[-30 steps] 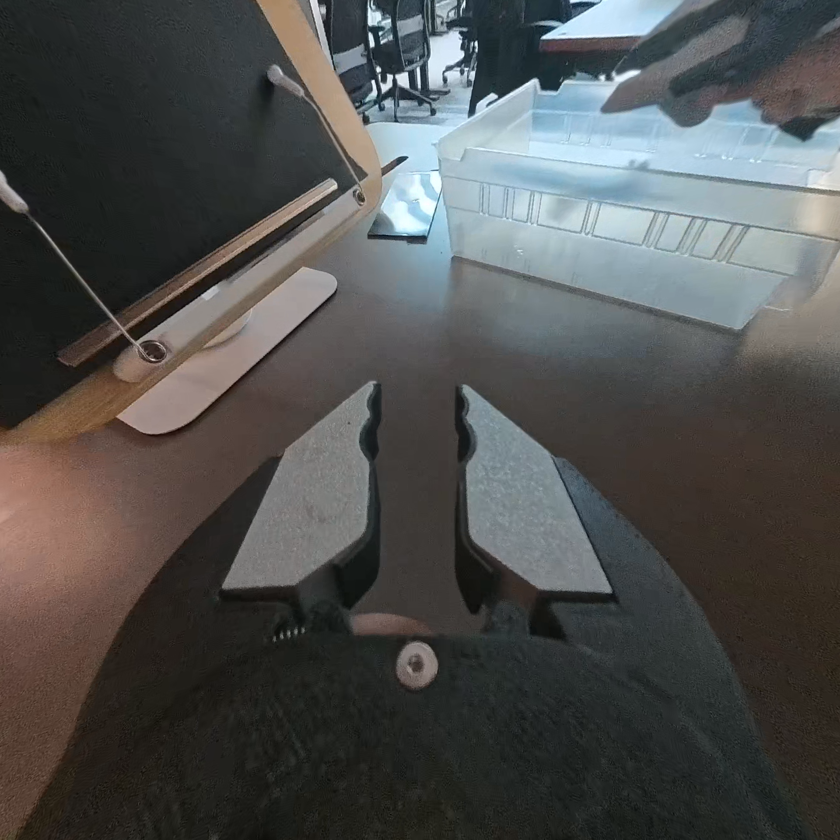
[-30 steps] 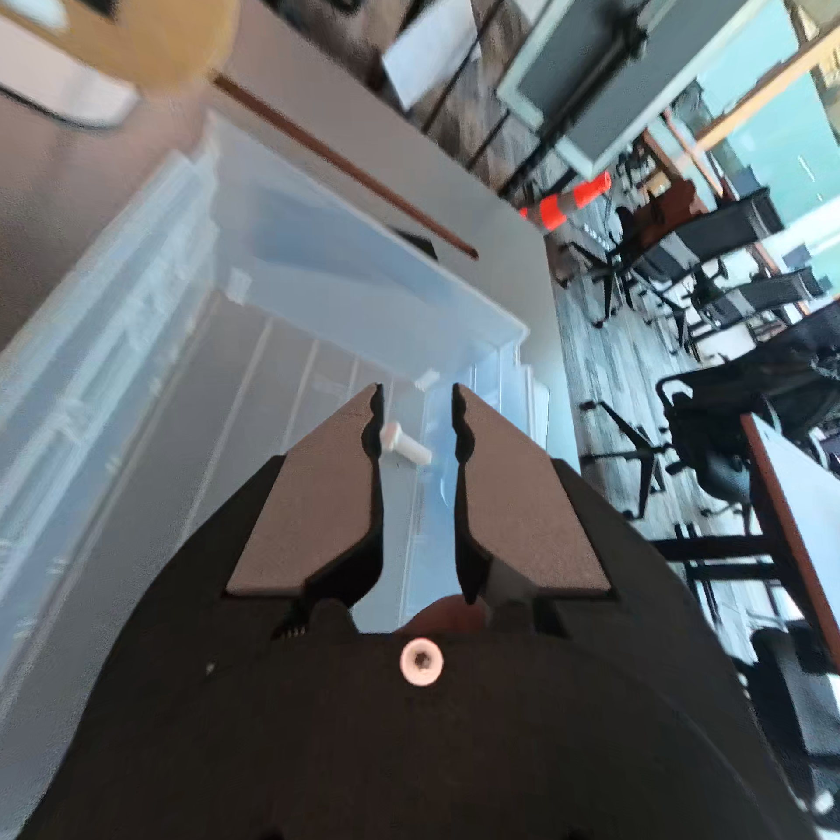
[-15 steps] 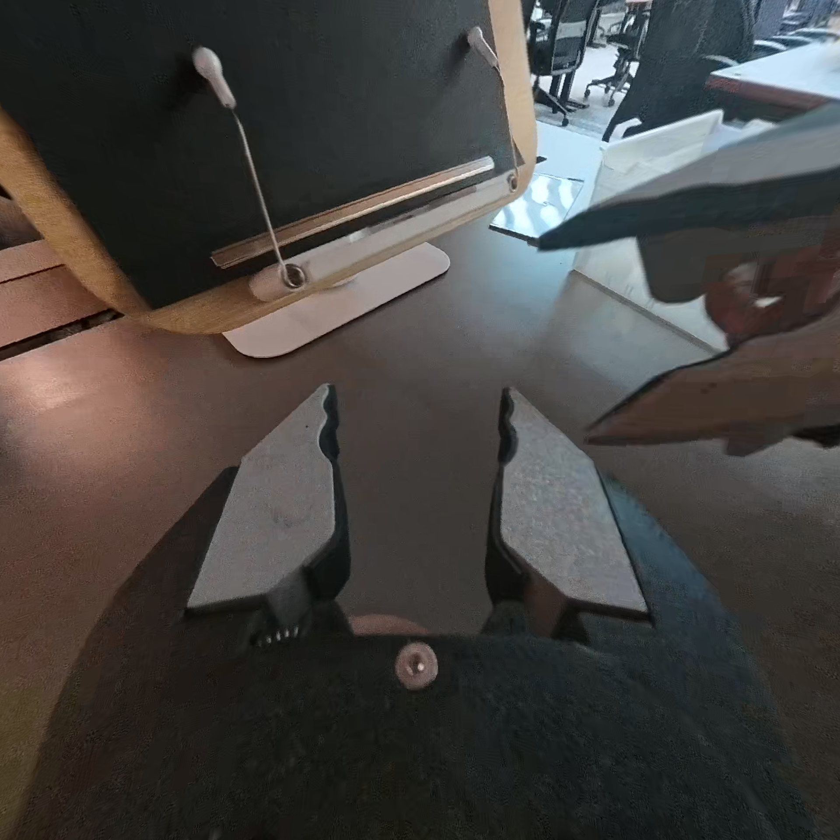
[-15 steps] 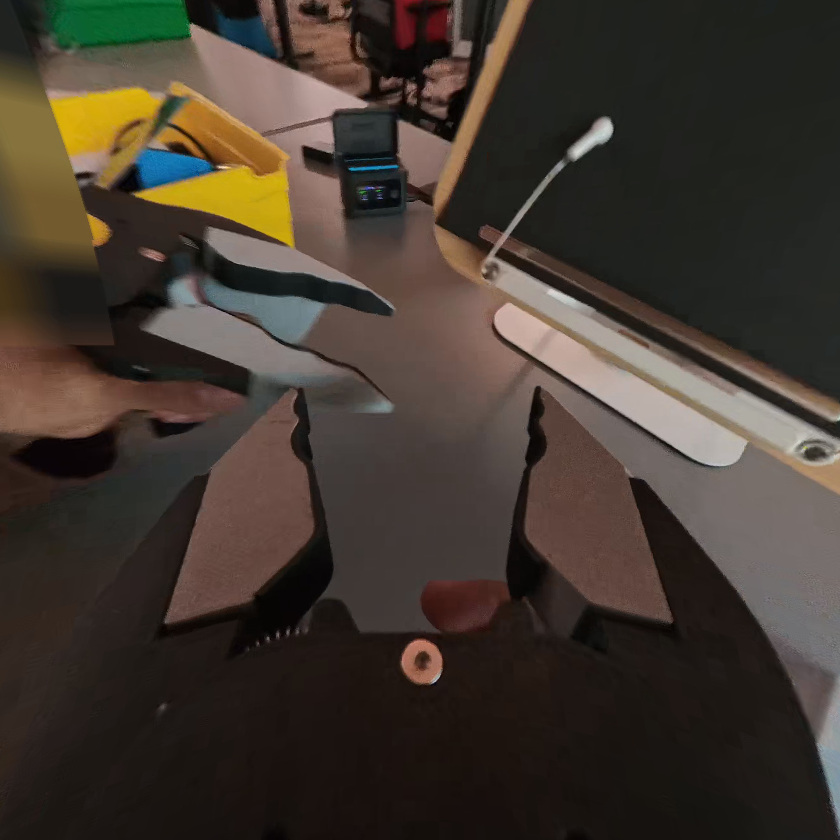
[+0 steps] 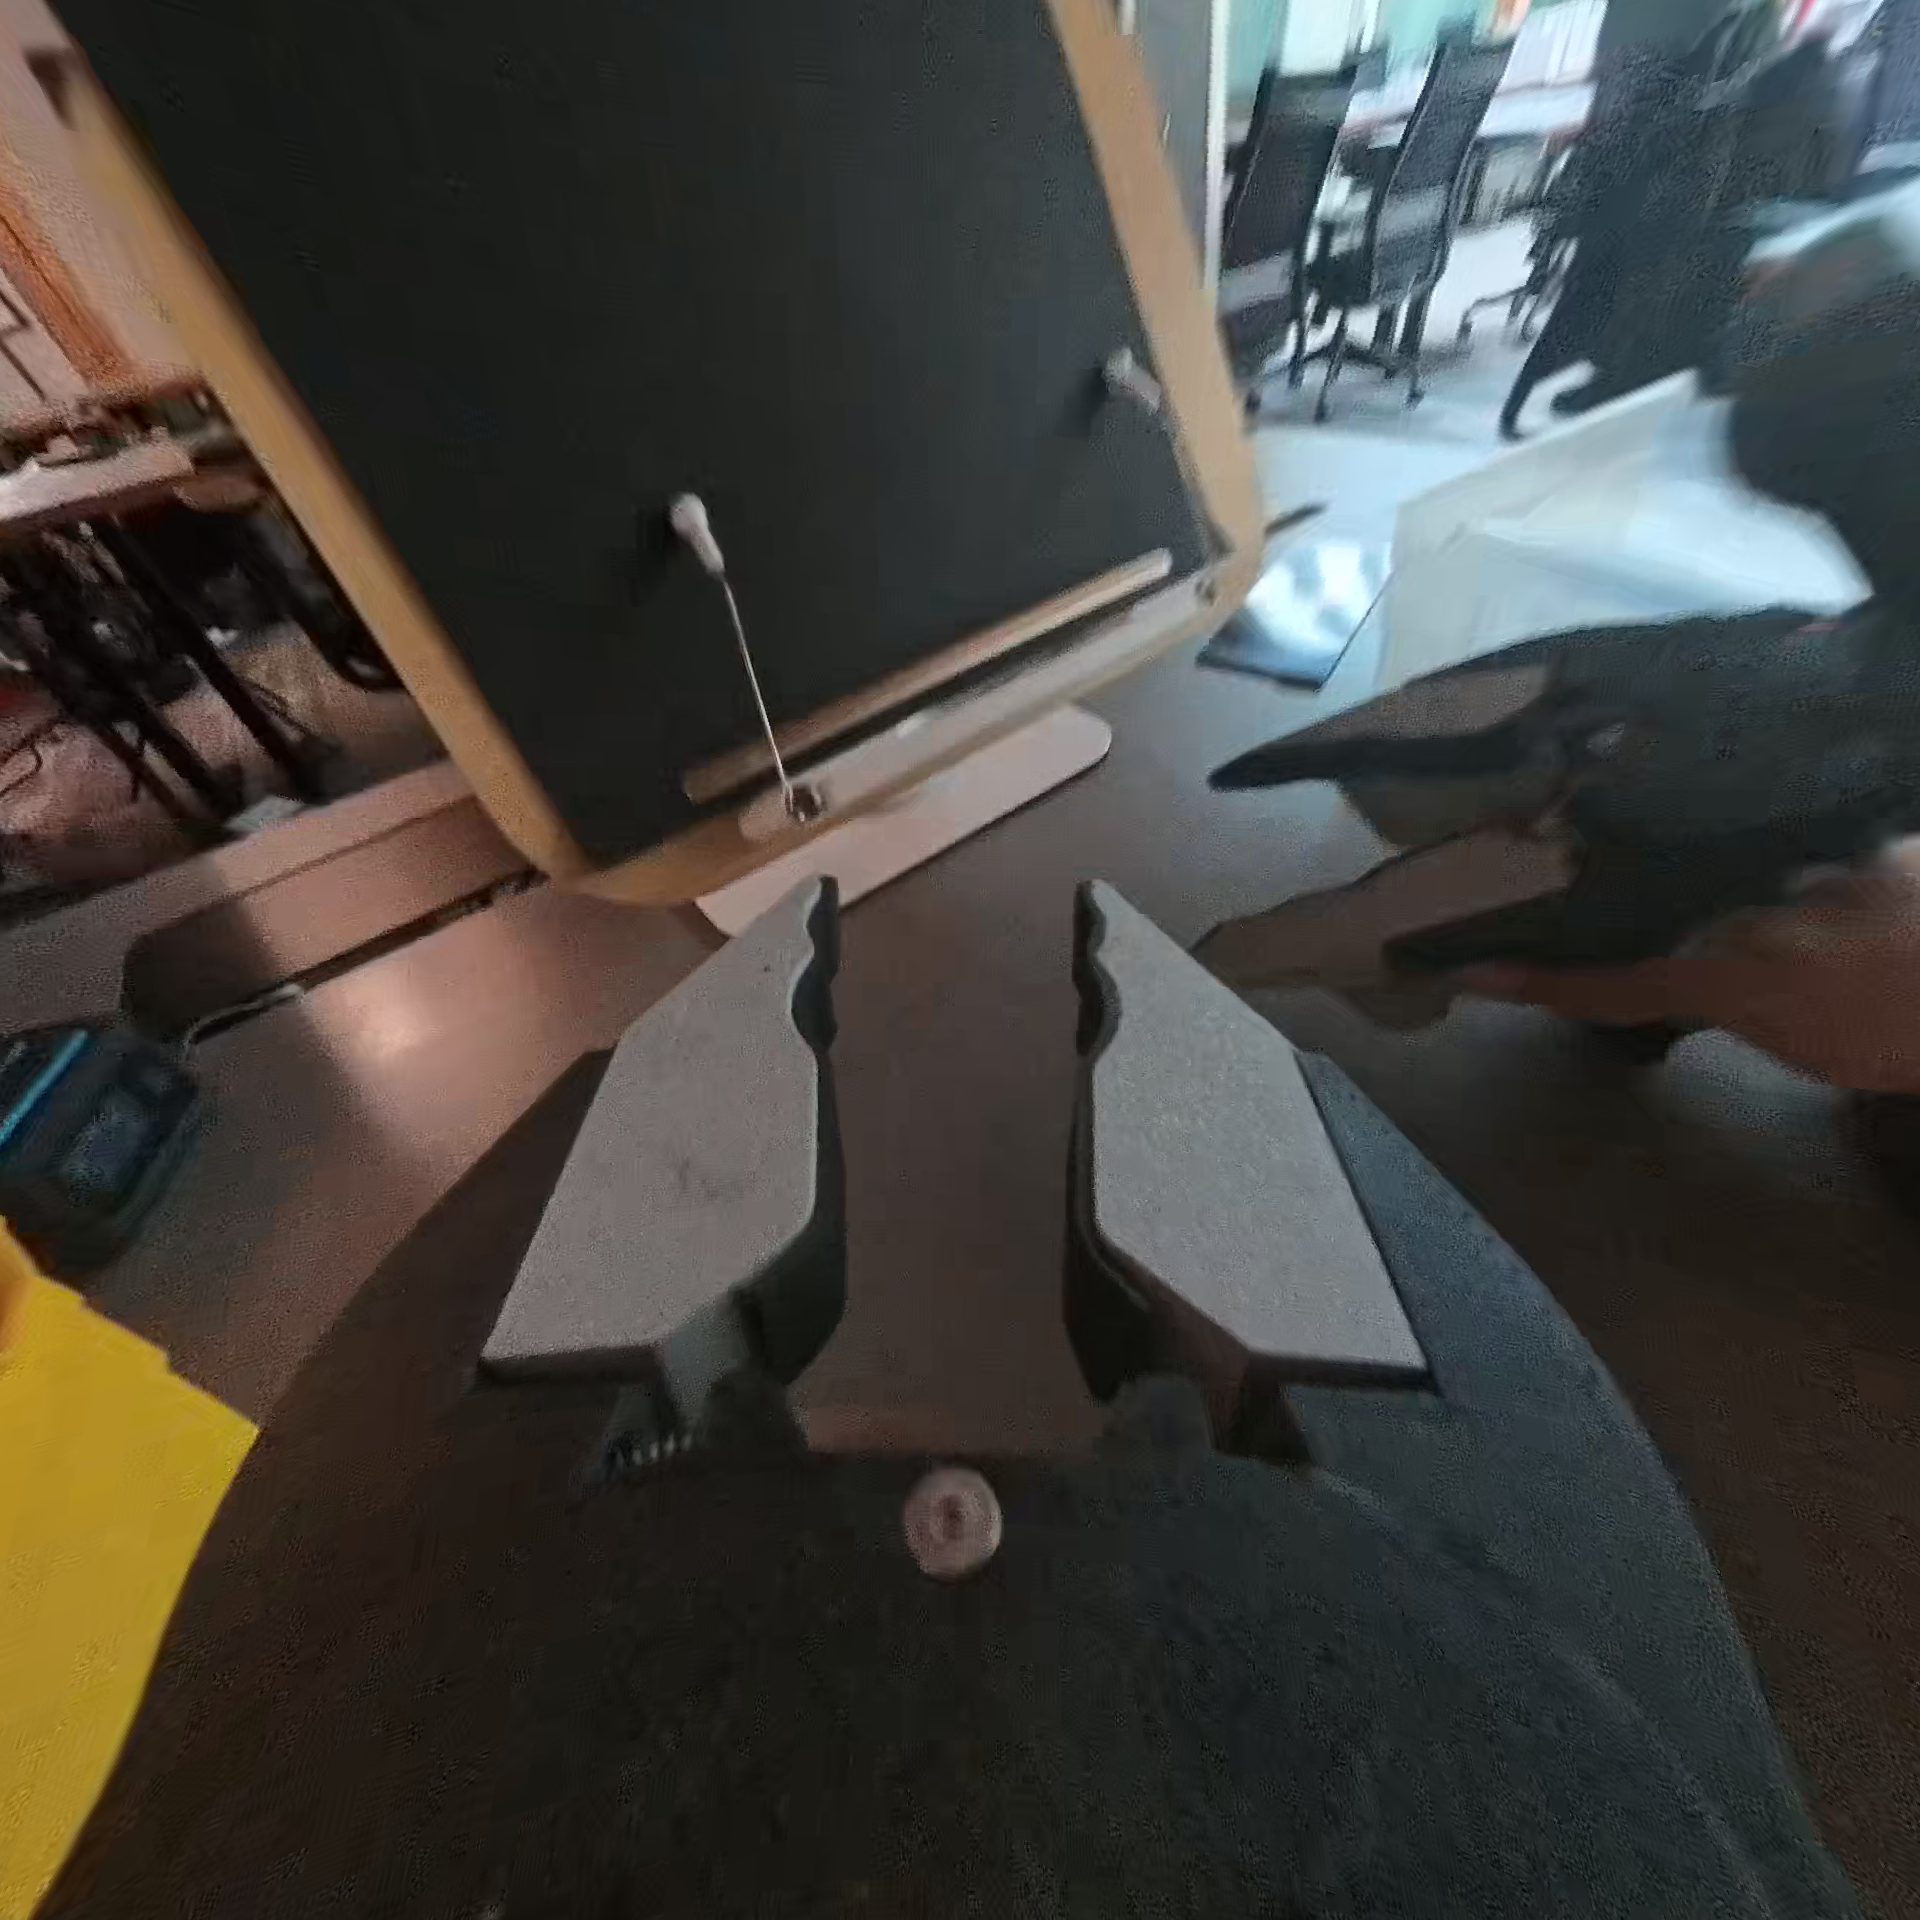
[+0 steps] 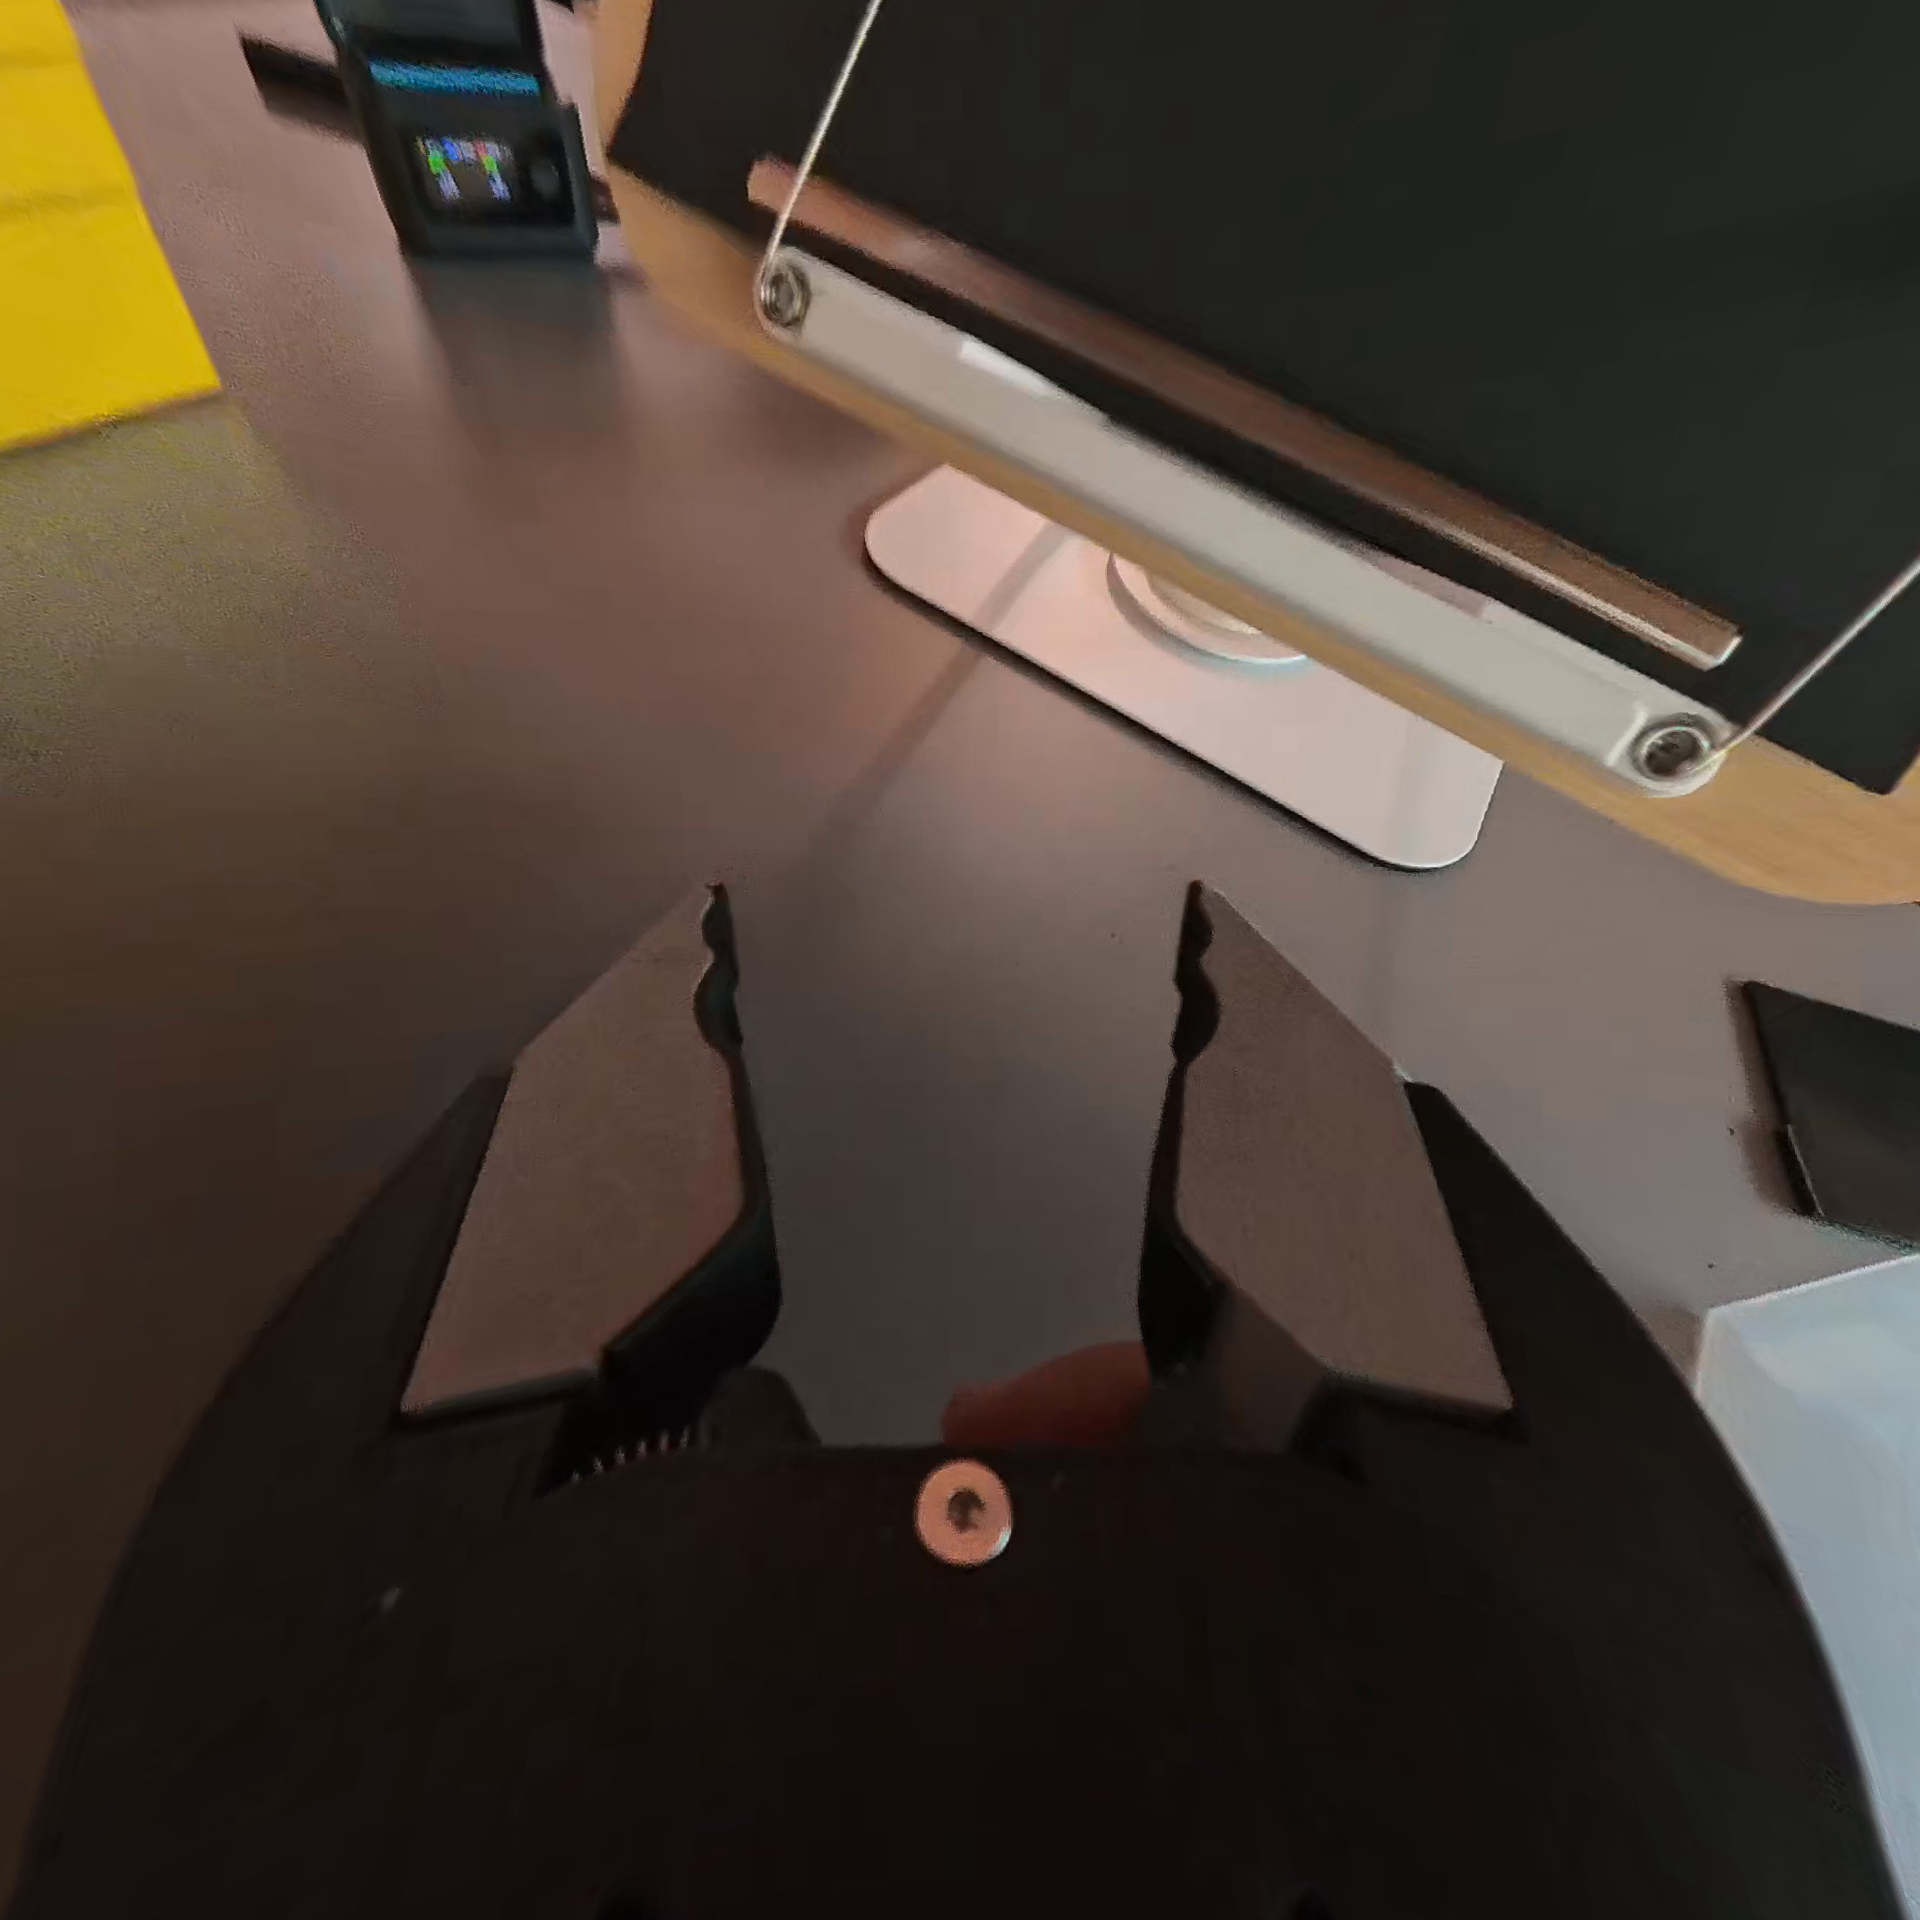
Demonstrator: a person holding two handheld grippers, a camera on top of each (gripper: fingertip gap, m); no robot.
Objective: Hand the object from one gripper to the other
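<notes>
My left gripper (image 5: 953,904) is open and empty, low over the dark table (image 5: 935,1091). My right gripper (image 6: 956,904) is open wide and empty over the same table (image 6: 520,727). It also shows in the left wrist view (image 5: 1226,862) at the right, blurred, jaws apart, held by a hand (image 5: 1714,997), close to my left gripper's right finger (image 5: 1195,1143). No object to hand over shows in either view or between any fingers.
A black book stand with a wooden rim (image 5: 675,364) (image 6: 1351,260) on a white base (image 6: 1247,707) stands just ahead. A yellow bin (image 5: 83,1507) (image 6: 73,260) and a small dark device (image 6: 478,177) are at the left, a clear plastic bin (image 5: 1558,540) (image 6: 1818,1507) at the right.
My right gripper swung away from the clear bin, where a white bolt lay, to over the table and opened wide. My left gripper turned towards the stand, opened wider, then narrowed a little.
</notes>
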